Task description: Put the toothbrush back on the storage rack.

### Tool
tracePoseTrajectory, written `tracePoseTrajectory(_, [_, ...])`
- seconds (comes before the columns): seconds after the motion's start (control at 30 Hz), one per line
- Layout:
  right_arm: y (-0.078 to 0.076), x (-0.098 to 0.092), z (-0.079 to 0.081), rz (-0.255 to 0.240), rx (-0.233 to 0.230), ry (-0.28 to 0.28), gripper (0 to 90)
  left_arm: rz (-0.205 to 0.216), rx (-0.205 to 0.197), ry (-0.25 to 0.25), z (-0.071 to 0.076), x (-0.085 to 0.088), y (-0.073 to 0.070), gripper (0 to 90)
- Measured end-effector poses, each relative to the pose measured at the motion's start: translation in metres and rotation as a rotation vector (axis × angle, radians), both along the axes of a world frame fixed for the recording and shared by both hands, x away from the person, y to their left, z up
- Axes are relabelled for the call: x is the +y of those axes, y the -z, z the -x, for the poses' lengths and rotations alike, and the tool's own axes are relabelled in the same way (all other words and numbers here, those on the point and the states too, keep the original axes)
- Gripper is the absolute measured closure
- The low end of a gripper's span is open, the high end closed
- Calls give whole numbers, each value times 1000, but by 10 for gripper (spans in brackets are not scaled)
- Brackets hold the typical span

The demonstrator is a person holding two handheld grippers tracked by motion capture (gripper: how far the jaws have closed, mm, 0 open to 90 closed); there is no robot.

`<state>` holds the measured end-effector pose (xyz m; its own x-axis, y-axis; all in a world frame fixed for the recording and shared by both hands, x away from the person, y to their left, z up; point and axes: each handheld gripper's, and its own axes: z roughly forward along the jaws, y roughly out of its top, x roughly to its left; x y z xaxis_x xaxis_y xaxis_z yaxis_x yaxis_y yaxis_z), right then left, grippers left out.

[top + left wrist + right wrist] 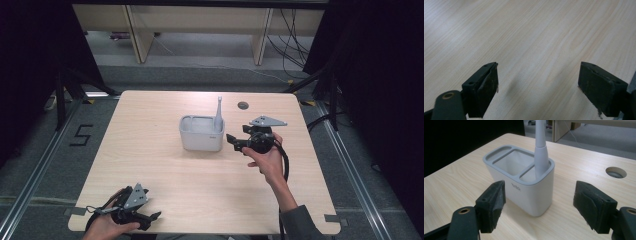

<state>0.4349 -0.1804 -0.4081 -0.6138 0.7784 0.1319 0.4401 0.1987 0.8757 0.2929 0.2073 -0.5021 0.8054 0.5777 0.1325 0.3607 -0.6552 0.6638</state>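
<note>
Right gripper (539,205) gapes wide — grey holder (524,182) just ahead, untouched

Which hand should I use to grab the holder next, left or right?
Right, probably. The right tongs stand open right beside the white holder, aimed at its near corner. The left tongs sit open at the table's near edge, facing bare wood.

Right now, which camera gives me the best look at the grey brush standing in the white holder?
The right gripper view: the brush stands close up in the end compartment of the holder, though its tip is cut off. The high view shows the whole brush, but small. The left gripper view looks at bare table.
</note>
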Motion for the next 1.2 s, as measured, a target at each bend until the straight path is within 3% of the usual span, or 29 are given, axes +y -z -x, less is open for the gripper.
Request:
tracePoseTrajectory(0.07, [1,0,3,-12,17,1,266,6,8,-5,1,0,0,162])
tracePoseTrajectory(0.1, [1,-1,3,7,4,-3,266,-1,0,3,0,0,0,161])
tracePoseTrajectory(0.13, [2,0,5,-12,18,14,266,12,4,-10,1,-1,0,161])
tracePoseTrajectory(0.17, [2,-1,4,0,-1,-10,264,11,6,-8,1,0,0,162])
tracePoseTrajectory(0.23, [2,-2,7,17,4,-3,263,6,1,2,0,0,0,162])
tracePoseTrajectory(0.27, [4,-1,9,-4,9,7,263,7,0,-1,0,0,0,162])
tracePoseTrajectory(0.3, [4,-3,8,26,-12,-6,262,7,0,-1,0,0,0,162])
tracePoseTrajectory(0.33, [4,-2,10,12,18,-16,262,7,-1,0,0,0,0,162])
tracePoseTrajectory(0.6, [13,-5,18,34,7,-31,257,6,-1,-4,1,0,-1,162])
tracePoseTrajectory(0.63, [12,-5,21,27,40,-7,257,10,2,-8,1,0,0,162])
tracePoseTrajectory(0.67, [14,-6,20,25,18,-13,257,10,1,-9,1,0,0,162])
tracePoseTrajectory(0.7, [13,-6,22,20,45,-13,256,9,2,-8,1,0,0,162])
tracePoseTrajectory(0.83, [17,-8,25,41,26,-20,253,6,-2,-3,1,0,0,162])
tracePoseTrajectory(0.87, [17,-8,26,32,43,-22,253,6,-2,-4,1,0,0,162])
tracePoseTrajectory(0.9, [19,-10,26,49,7,-37,252,9,2,-7,1,0,0,162])
tracePoseTrajectory(0.93, [19,-9,29,42,40,-23,252,9,2,-8,1,0,0,162])
tracePoseTrajectory(1.03, [22,-11,31,57,24,-31,250,8,1,-8,1,0,0,162])
tracePoseTrajectory(1.2, [24,-12,38,32,47,-16,245,8,2,-8,1,0,0,162])
